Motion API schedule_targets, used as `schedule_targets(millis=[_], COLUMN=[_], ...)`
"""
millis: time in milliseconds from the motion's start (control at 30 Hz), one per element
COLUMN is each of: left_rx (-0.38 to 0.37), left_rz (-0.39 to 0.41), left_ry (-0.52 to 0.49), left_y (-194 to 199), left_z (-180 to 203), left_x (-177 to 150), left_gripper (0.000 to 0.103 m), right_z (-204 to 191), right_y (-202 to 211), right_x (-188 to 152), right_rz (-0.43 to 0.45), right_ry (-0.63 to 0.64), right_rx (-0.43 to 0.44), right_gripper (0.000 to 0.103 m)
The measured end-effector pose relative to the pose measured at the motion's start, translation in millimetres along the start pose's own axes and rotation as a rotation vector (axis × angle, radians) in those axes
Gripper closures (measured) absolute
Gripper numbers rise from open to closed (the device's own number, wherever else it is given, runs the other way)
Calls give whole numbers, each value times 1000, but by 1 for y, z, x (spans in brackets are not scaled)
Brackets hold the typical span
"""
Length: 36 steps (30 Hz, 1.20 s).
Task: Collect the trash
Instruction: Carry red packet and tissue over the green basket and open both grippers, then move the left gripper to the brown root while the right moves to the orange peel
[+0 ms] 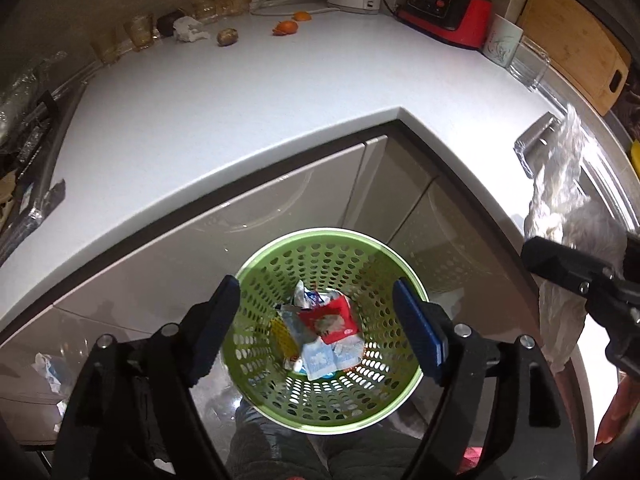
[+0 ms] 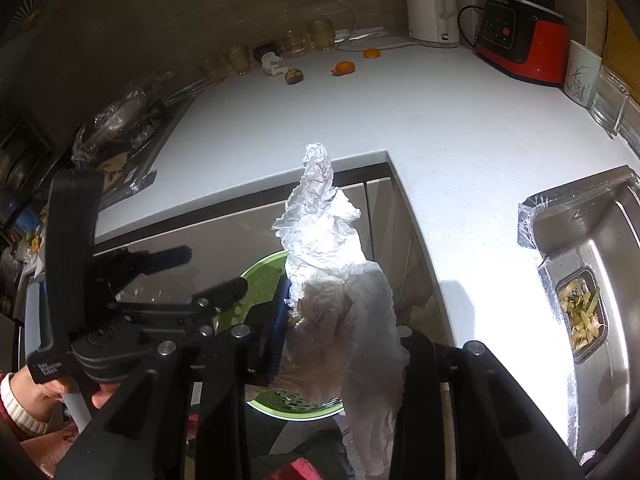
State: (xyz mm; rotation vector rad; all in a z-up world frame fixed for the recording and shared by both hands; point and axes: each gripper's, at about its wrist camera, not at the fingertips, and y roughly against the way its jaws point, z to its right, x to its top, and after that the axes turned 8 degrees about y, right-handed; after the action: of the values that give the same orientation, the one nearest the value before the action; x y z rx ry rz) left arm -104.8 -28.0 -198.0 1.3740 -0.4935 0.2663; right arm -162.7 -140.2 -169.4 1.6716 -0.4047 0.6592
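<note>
Left gripper (image 1: 316, 326): jaws spread wide, nothing between them, hanging right over the green basket (image 1: 394, 258).
Basket contents: red packet (image 1: 332, 320) and pale wrappers lie at the bottom.
Right gripper (image 2: 340, 320): clenched on a crumpled plastic bag (image 2: 320, 240), basket rim at its 7 o'clock.
Step tip: I'd centre the bag over the opening before letting go.
Leftovers: tissue (image 1: 190, 29) and peels at 11 o'clock on the counter.
Writing: packet logo probably too blurred to read.
</note>
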Motion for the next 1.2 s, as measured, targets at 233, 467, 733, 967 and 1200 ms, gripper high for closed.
schedule_targets(millis=[233, 467, 733, 967, 1200], left_rx=[76, 98, 104, 104, 98], left_rz=[78, 89, 94, 115, 135], left_ry=[68, 95, 104, 100, 93], left_y=[20, 24, 28, 31, 26], left_z=[-31, -42, -50, -58, -71], left_x=[19, 24, 30, 47, 82], left_gripper=[17, 11, 8, 8, 8], right_z=[-14, -40, -38, -32, -25], right_y=[-20, -34, -33, -32, -38], right_x=[-10, -15, -1, 26, 73], right_rz=[-62, -102, -87, -57, -17], right_ry=[39, 119, 94, 95, 90], right_rx=[31, 36, 22, -12, -50], right_gripper=[70, 6, 2, 2, 2])
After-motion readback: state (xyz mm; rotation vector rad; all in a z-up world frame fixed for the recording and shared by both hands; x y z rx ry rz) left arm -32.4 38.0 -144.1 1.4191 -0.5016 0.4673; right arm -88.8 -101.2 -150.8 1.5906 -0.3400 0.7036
